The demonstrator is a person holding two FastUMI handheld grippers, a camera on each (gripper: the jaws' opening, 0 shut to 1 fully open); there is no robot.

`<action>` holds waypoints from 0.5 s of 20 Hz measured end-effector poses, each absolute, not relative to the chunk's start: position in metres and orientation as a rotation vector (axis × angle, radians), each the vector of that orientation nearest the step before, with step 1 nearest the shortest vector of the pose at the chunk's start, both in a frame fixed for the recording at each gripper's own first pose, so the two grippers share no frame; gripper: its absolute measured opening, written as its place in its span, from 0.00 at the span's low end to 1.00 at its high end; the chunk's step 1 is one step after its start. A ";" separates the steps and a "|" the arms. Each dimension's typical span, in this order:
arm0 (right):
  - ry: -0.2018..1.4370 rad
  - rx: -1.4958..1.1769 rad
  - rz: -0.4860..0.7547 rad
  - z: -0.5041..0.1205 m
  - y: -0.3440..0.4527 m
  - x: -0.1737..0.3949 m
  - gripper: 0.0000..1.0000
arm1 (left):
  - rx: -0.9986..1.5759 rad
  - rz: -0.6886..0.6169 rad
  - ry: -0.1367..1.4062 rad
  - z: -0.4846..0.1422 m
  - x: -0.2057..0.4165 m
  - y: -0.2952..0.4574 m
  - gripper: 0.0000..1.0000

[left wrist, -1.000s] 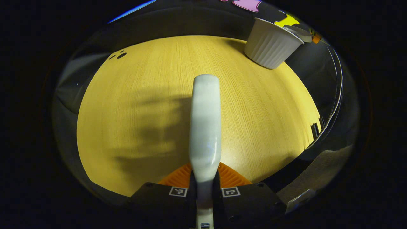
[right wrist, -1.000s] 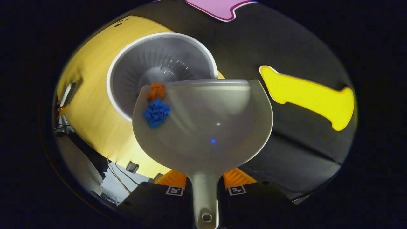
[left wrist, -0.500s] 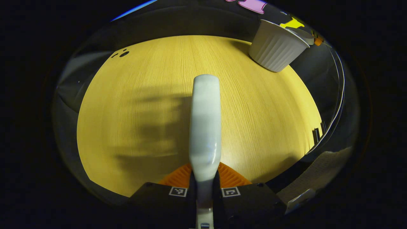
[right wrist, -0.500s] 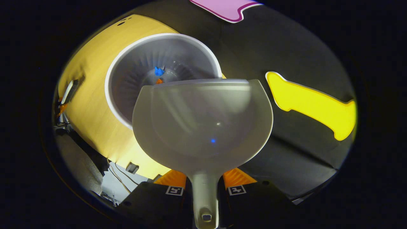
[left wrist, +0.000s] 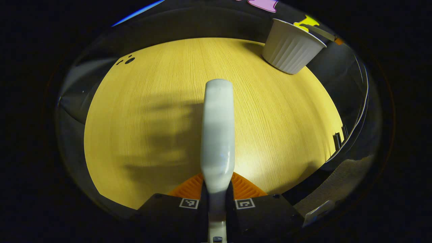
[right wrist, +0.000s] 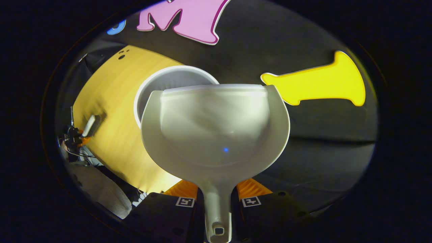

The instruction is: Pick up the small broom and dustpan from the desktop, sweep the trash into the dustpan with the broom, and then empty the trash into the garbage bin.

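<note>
The white small broom (left wrist: 217, 135) stands straight ahead in the left gripper view, with my left gripper (left wrist: 217, 184) shut on its handle above the wooden desktop (left wrist: 152, 111). In the right gripper view my right gripper (right wrist: 217, 190) is shut on the handle of the pale dustpan (right wrist: 216, 128). The pan's scoop is bare inside. Behind its front lip sits the white ribbed garbage bin (right wrist: 168, 76), whose inside is mostly hidden by the pan. From the left gripper view the bin (left wrist: 292, 45) stands at the far right corner of the desktop, with the dustpan's edge (left wrist: 319, 32) just over its rim.
Dark round holes (left wrist: 128, 60) mark the desktop's far left. The desktop's right edge (left wrist: 332, 114) drops off to dark cloth. Cables and small hardware (right wrist: 72, 141) hang off the desk's edge at the left of the right gripper view. The booth's black wall rises behind the bin.
The blue and orange trash slid off the dustpan into the bin. The dustpan then drew back and turned, so the bin looks smaller. The broom and left gripper stayed almost still.
</note>
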State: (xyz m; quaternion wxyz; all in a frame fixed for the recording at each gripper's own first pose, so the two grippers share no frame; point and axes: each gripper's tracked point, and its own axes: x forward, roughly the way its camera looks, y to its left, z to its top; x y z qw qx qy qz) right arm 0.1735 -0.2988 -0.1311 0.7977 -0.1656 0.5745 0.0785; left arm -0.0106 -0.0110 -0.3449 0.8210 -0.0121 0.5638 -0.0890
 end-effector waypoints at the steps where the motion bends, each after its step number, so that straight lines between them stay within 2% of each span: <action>1: 1.204 -0.316 0.175 -0.126 -0.295 0.165 0.35 | -0.020 -0.190 1.202 -0.344 -0.010 -0.010 0.25; 8: 1.080 -0.213 0.265 -0.120 -0.254 0.092 0.35 | 0.028 -0.193 1.209 -0.342 -0.009 -0.009 0.25; 9: 1.077 -0.207 0.270 -0.124 -0.249 0.080 0.40 | 0.035 -0.193 1.211 -0.342 -0.008 -0.009 0.25; 10: 1.075 -0.199 0.280 -0.129 -0.241 0.067 0.40 | 0.041 -0.194 1.212 -0.342 -0.008 -0.010 0.25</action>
